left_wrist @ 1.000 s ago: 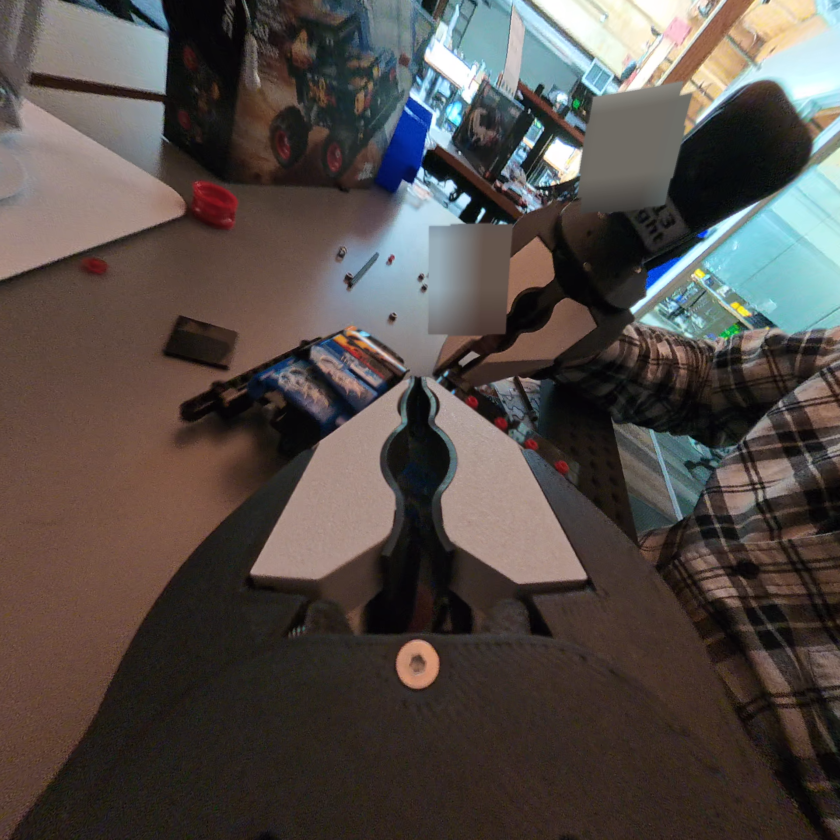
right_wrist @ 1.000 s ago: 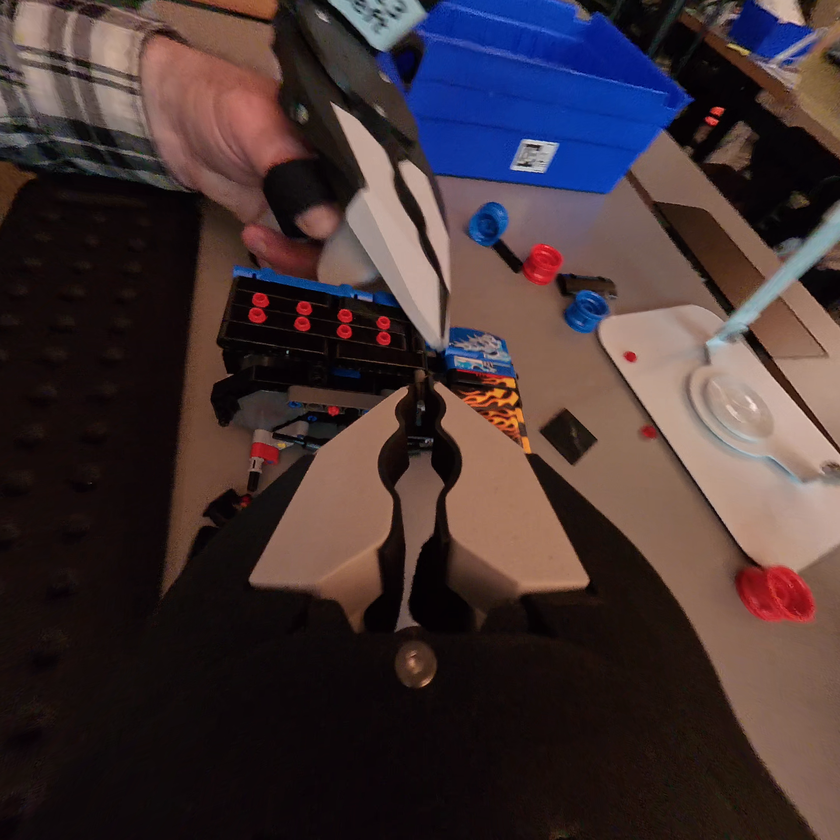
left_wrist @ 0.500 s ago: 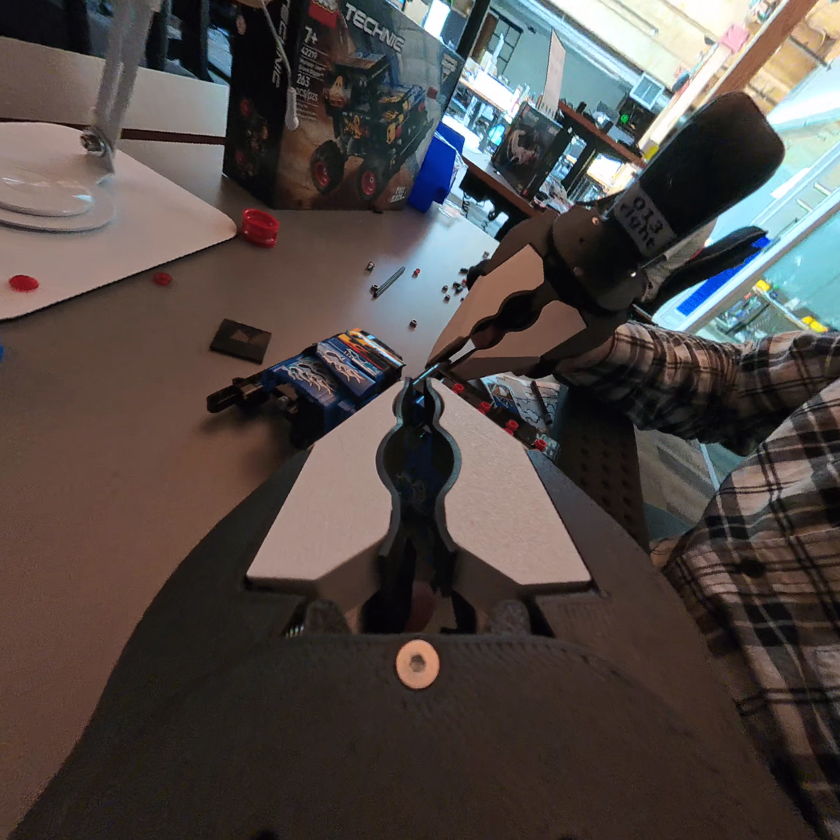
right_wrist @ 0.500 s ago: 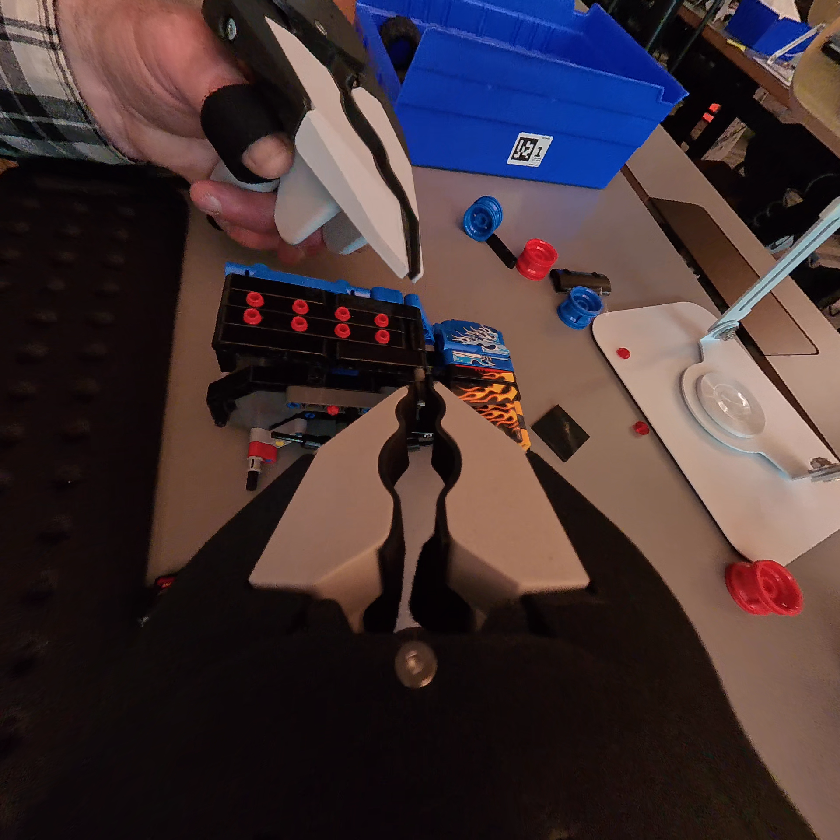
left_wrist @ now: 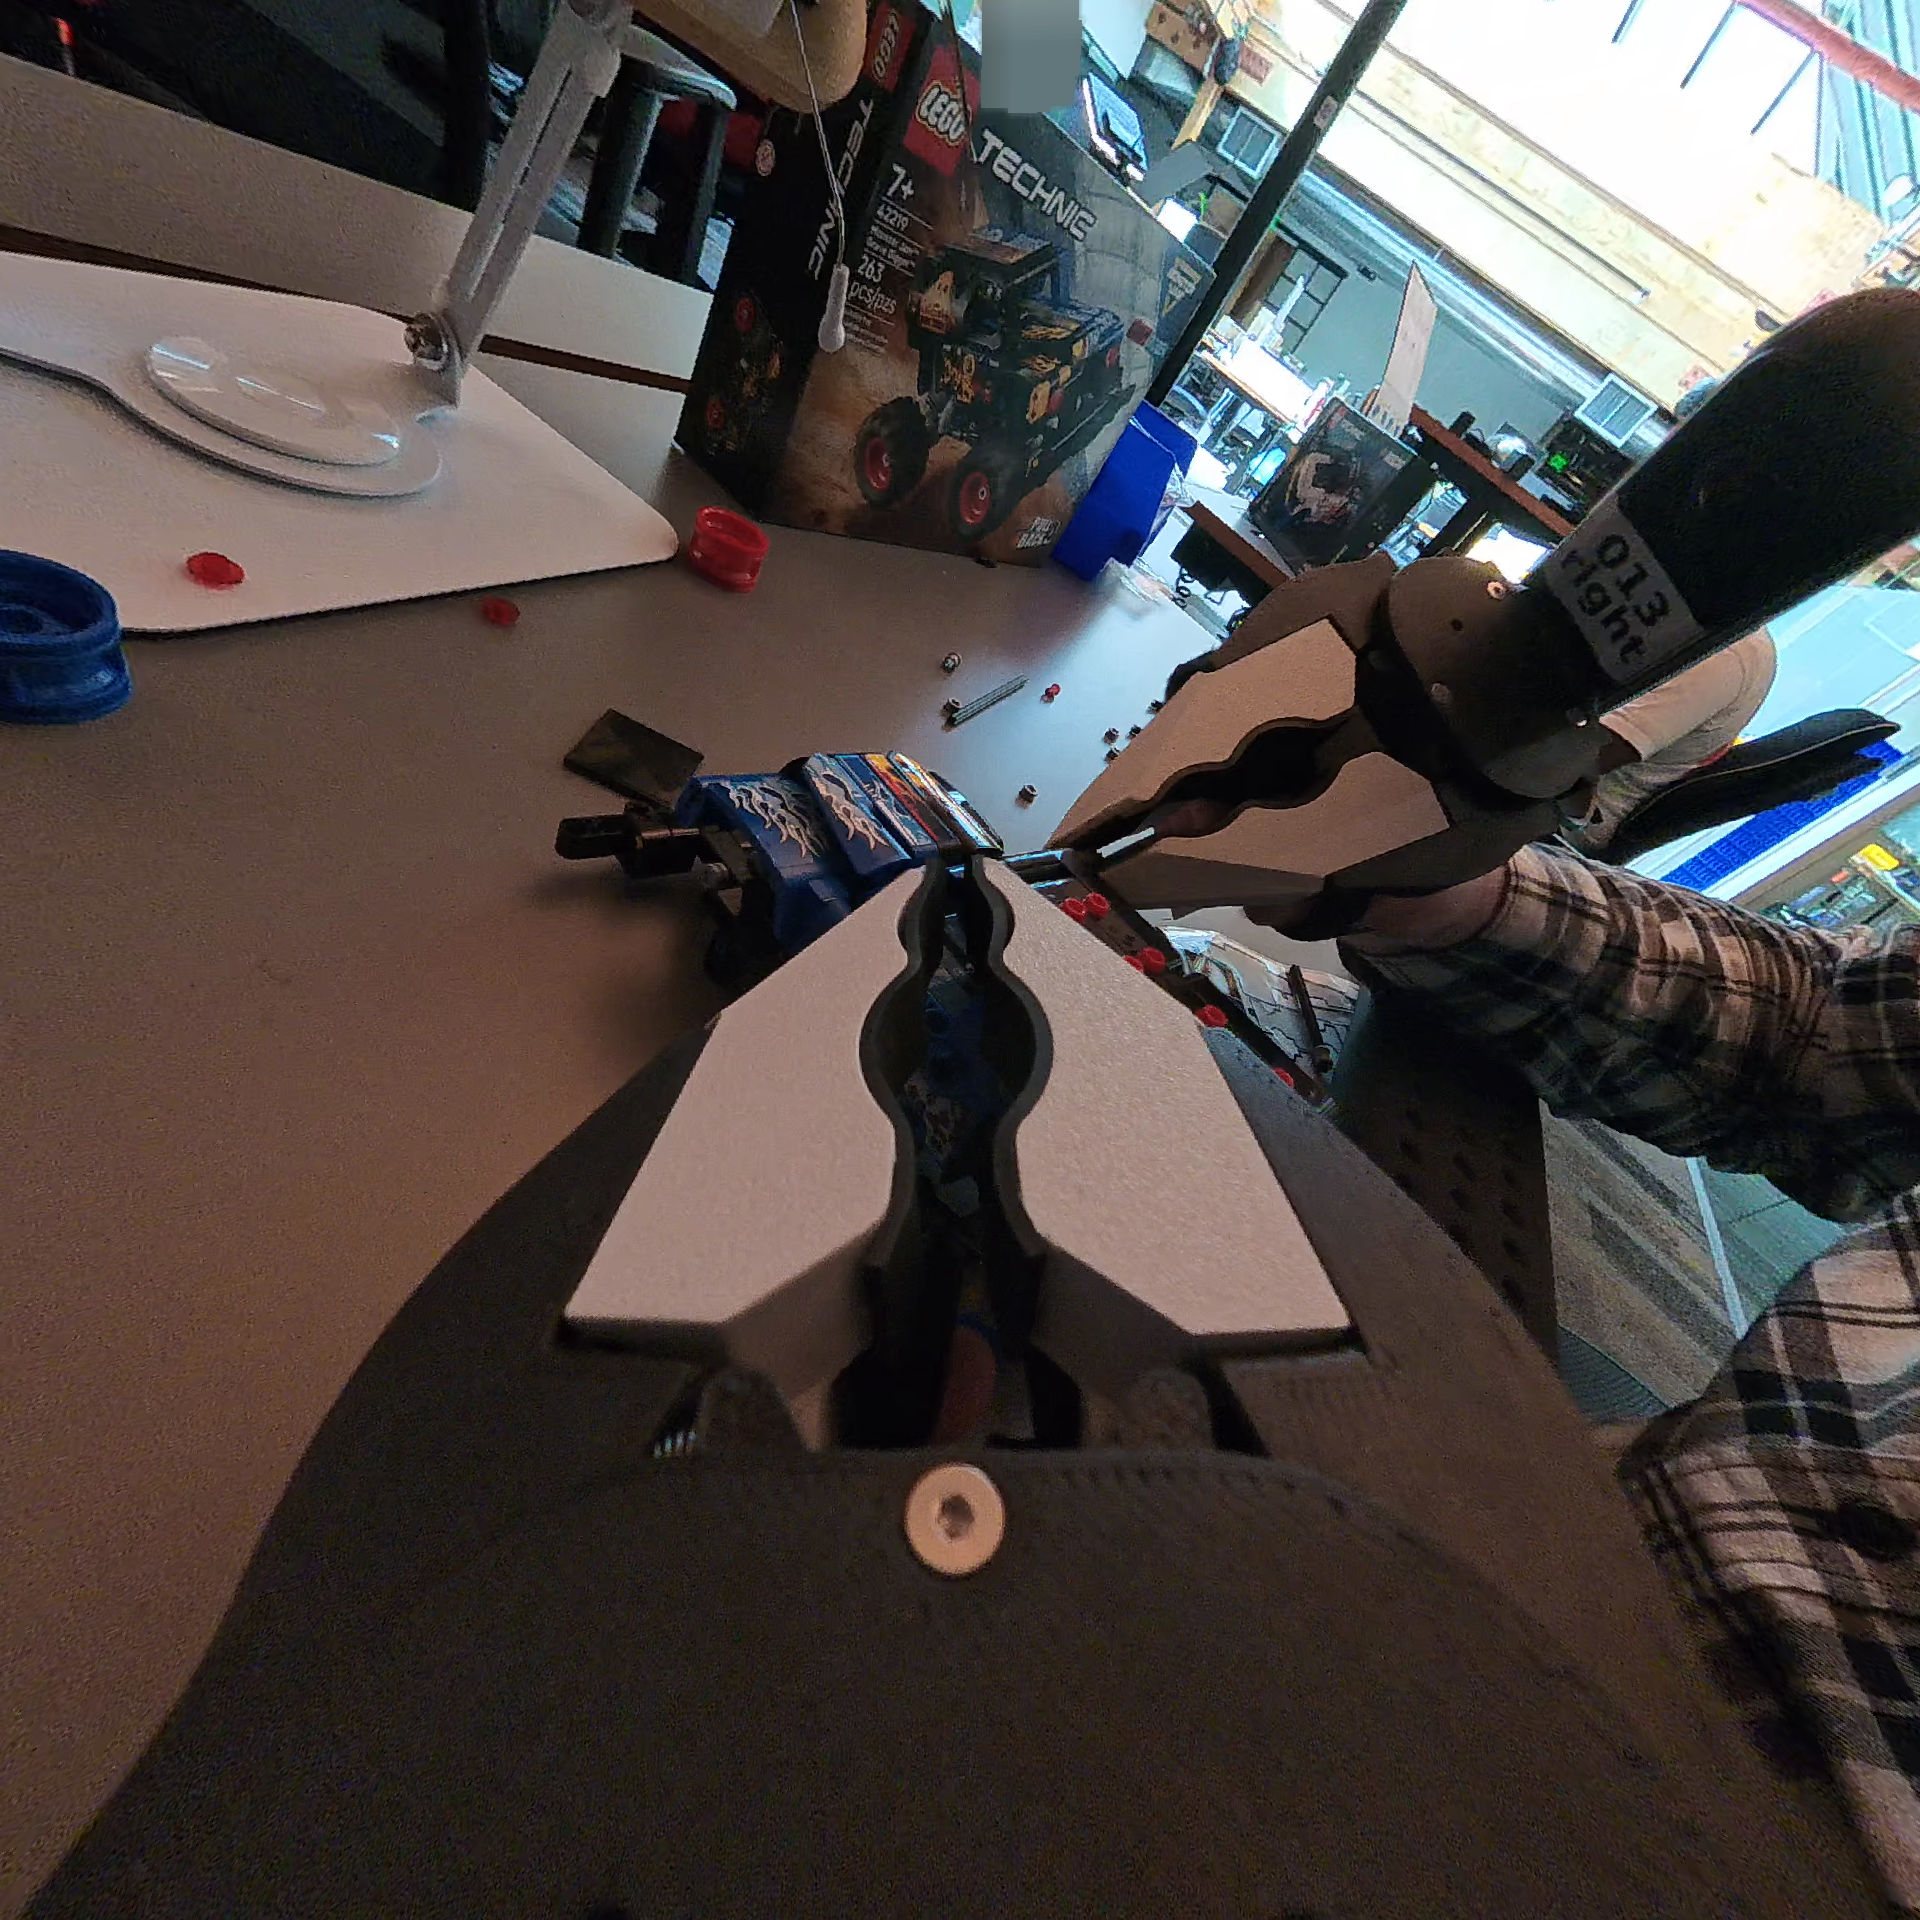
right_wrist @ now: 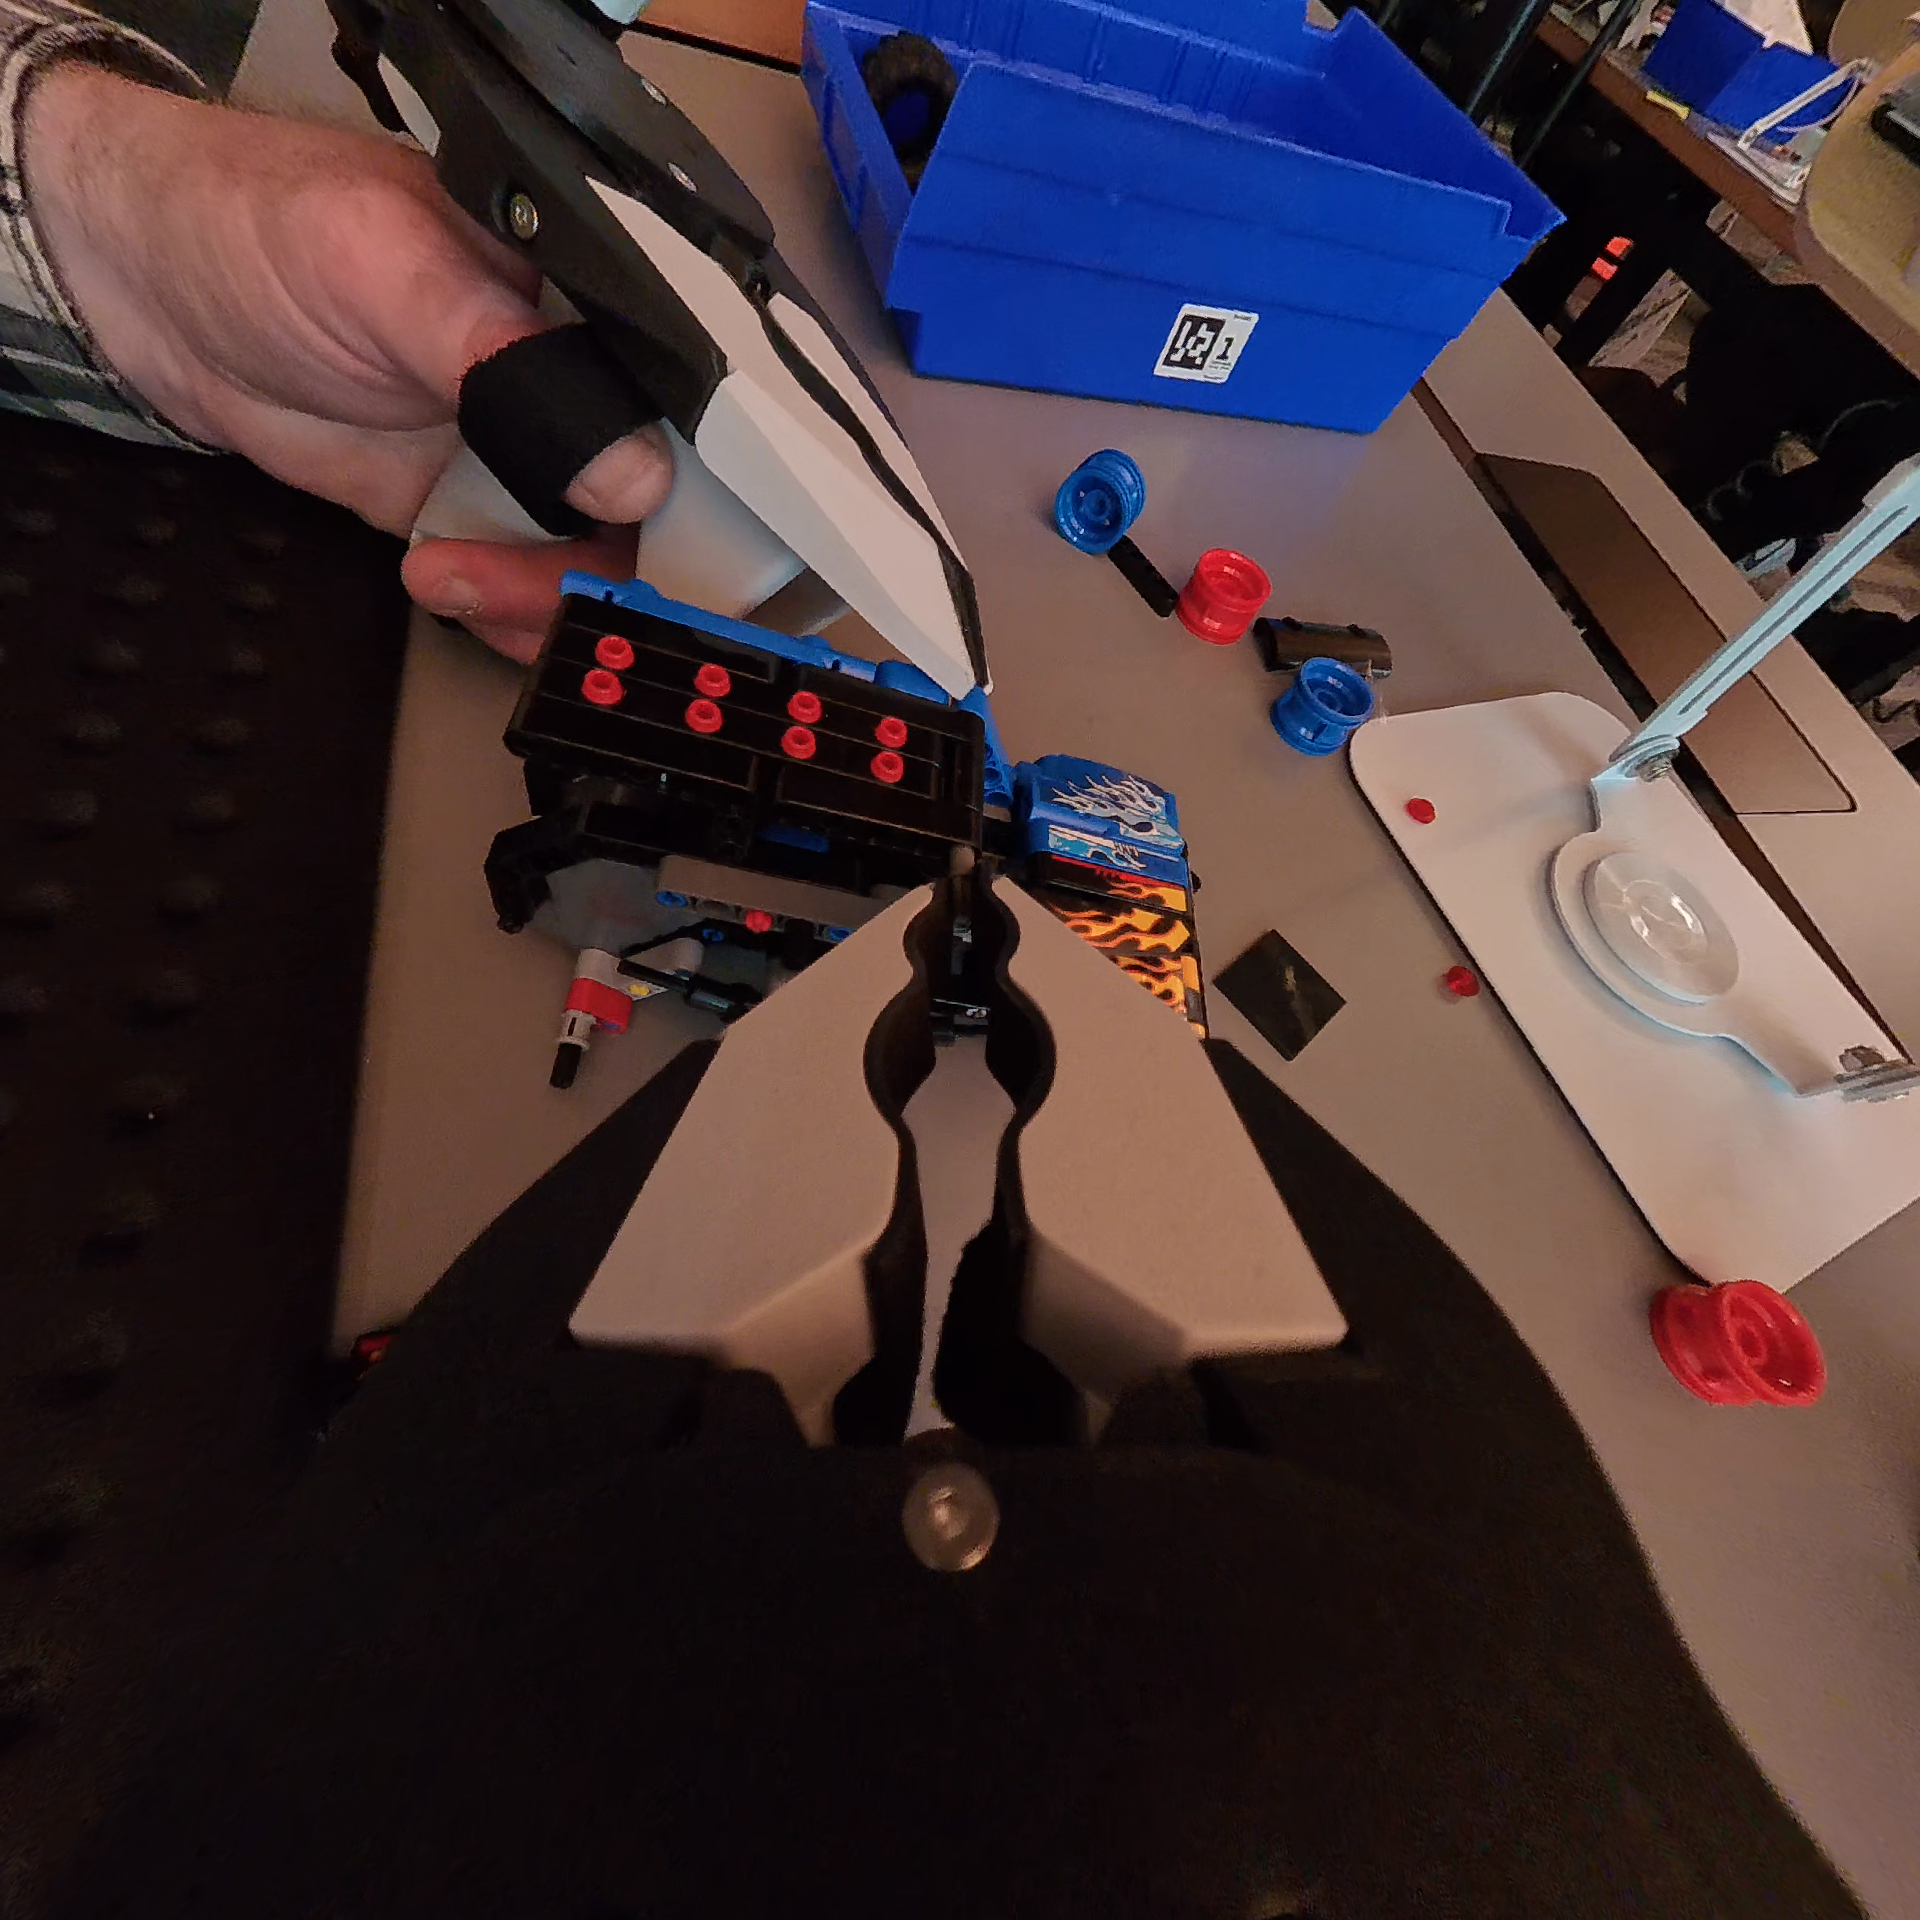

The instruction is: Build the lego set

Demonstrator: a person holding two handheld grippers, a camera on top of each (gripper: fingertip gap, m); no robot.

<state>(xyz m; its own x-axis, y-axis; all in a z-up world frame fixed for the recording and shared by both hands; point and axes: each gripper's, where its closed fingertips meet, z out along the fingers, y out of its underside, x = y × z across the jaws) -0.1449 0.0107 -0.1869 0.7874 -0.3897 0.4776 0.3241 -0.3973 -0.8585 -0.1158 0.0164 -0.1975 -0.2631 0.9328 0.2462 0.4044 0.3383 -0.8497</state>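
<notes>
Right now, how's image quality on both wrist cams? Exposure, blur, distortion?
Left wrist view: sharp, but the windows at the top right are blown out and the wide lens bows the table. Right wrist view: dimmer and warm-tinted, the dark mat nearly black; the truck model is still crisp, no motion blur.

Blue, flame-patterned truck model

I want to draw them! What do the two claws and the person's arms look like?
Each claw, left claw and right claw, has two pale grey wedge fingers with wavy black inner edges, on a dark textured body with a silver screw. The right one has a black handle with a label. The person wears a plaid sleeve and a black finger band.
</notes>
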